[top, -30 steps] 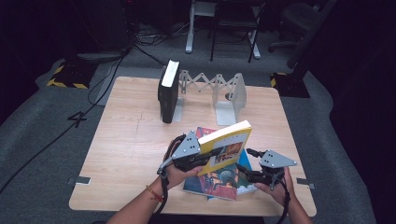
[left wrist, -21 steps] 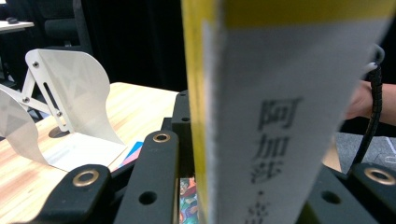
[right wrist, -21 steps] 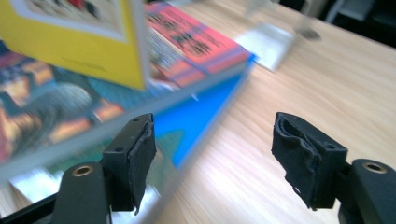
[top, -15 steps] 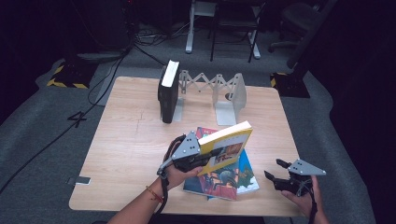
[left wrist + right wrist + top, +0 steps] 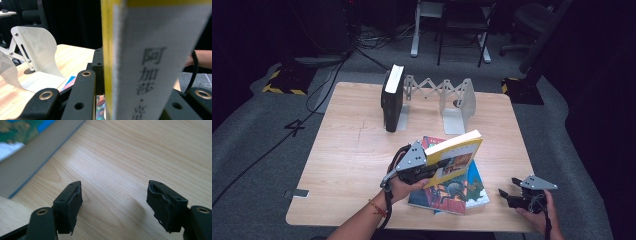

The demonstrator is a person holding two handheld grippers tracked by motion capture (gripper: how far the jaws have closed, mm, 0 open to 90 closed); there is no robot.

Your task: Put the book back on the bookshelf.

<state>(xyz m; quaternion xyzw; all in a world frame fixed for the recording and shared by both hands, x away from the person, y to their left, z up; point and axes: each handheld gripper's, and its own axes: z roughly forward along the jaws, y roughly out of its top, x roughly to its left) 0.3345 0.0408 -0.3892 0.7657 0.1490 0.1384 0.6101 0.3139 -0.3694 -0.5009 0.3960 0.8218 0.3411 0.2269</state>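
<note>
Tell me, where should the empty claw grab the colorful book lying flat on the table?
Probably its long edge nearest the right claw. The colorful book lies flat, and that side is bare, while the yellow book in the left claw hangs over its other half. Come in low from the right and slide one jaw under the cover.

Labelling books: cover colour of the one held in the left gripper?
Yellow cover, white page edges. The held book, clamped in the left gripper, shows best in the high view.

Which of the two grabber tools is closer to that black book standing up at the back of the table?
Left. The left gripper, clamped on the yellow book, sits mid-table, in front of the black book. The right gripper is open near the table's front right corner, farther away.
</note>
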